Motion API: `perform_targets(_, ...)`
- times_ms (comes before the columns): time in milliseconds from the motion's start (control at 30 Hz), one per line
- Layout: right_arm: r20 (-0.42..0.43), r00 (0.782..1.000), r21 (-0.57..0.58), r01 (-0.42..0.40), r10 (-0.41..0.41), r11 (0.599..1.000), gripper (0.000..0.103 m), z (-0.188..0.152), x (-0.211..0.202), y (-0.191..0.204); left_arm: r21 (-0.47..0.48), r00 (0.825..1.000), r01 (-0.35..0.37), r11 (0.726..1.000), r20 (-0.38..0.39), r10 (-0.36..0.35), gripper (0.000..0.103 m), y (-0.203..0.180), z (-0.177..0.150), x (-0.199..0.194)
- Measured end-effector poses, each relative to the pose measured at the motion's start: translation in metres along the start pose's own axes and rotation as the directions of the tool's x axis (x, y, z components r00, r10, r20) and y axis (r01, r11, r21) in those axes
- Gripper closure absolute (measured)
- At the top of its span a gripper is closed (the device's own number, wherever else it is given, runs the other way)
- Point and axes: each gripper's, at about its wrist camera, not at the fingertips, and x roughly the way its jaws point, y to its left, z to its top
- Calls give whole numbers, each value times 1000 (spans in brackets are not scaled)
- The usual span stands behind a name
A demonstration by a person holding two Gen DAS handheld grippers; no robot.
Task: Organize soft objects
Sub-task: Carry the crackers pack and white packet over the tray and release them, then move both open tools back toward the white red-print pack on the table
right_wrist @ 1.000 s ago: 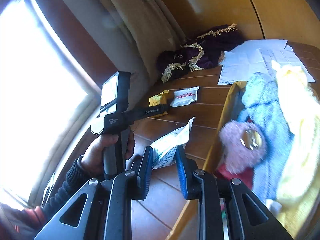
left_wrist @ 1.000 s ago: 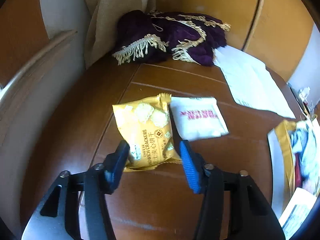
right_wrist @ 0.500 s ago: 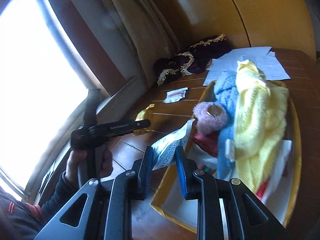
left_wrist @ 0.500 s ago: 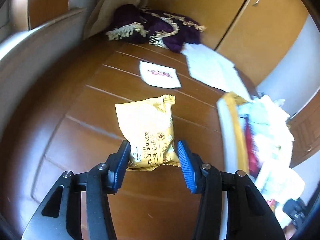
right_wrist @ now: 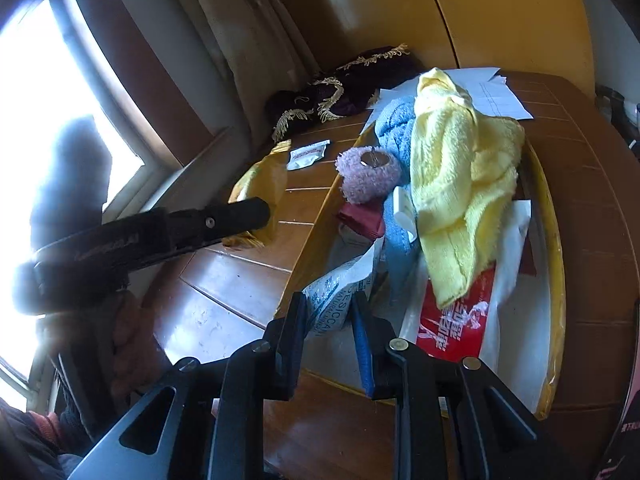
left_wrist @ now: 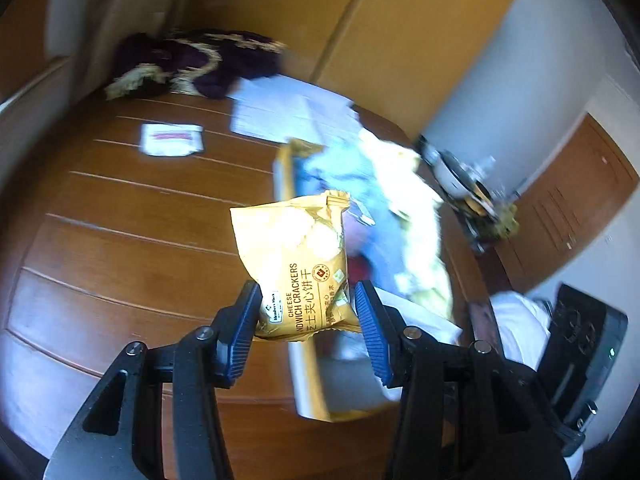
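A wooden table (left_wrist: 132,216) with pale inlaid lines fills most of the left wrist view. At its far end lies a dark purple cloth with gold fringe (left_wrist: 192,62), bunched against a beige curtain (right_wrist: 224,40). White paper sheets (left_wrist: 280,114) lie just beside the cloth. Behind them stand yellow-brown cabinet doors (left_wrist: 360,20). In the right wrist view a bright window (right_wrist: 44,92) sits left of the curtain.
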Motion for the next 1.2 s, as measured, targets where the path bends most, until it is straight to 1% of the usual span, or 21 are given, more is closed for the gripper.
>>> perform_targets(100,-4,1000,-9,14,-14,1000,79,-3,0,-1,46,999,20,999,-43,-18,56,-16,-7,10)
perform_targets(200,2,999,-29,36,-36,999,79,-6,0,0,73,997,29,997,-75,-23,56,-24,-12,17)
perform_targets(267,5,999,-31,33,-33,999,76,-9,2,0,80,996,33,996,-88,-26,56,-28,-15,19)
perform_targets(367,-11,1000,-22,21,-21,1000,75,-12,7,-4,104,995,23,994,-98,-13,56,-33,-15,25)
perform_targets(400,-19,1000,-18,20,-20,1000,70,-12,8,-6,111,995,19,994,-97,-8,56,-33,-16,27)
perform_targets(467,-17,999,-15,41,-41,999,65,-14,9,-7,106,994,22,994,-109,-10,55,-32,-16,30)
perform_targets(533,-2,998,-13,55,-55,998,59,-15,6,-9,91,992,36,995,-124,-25,55,-30,-16,31)
perform_targets(567,8,999,-7,54,-54,999,53,-15,4,-11,84,992,42,996,-123,-31,55,-29,-15,31)
perform_targets(600,13,998,-3,57,-56,998,49,-14,3,-12,74,992,51,996,-115,-43,54,-28,-15,29)
perform_targets(667,25,997,0,76,-76,997,49,-13,-1,-12,65,994,61,996,-95,-55,45,-27,-13,25)
perform_targets(733,46,994,-15,97,-97,995,49,-12,-8,-9,54,995,79,995,-71,-76,42,-26,-13,21)
perform_targets(867,88,986,-52,149,-144,987,49,-8,-19,-3,39,992,116,992,-51,-114,41,-25,-11,14)
perform_targets(967,133,969,-96,221,-208,970,49,-7,-28,6,17,989,147,989,-40,-146,40,-22,-9,10)
perform_targets(1000,139,967,-100,226,-212,969,49,-6,-29,7,12,987,155,988,-33,-154,40,-21,-9,8)
perform_targets(1100,135,975,-88,191,-178,978,49,-2,-29,8,-10,984,175,985,24,-175,40,-15,-5,-2)
perform_targets(1167,115,984,-76,145,-136,986,49,2,-23,9,-33,985,162,986,63,-160,39,-7,-2,-8)
perform_targets(1200,107,987,-70,127,-120,989,49,4,-20,9,-47,987,142,989,84,-137,38,-1,0,-12)
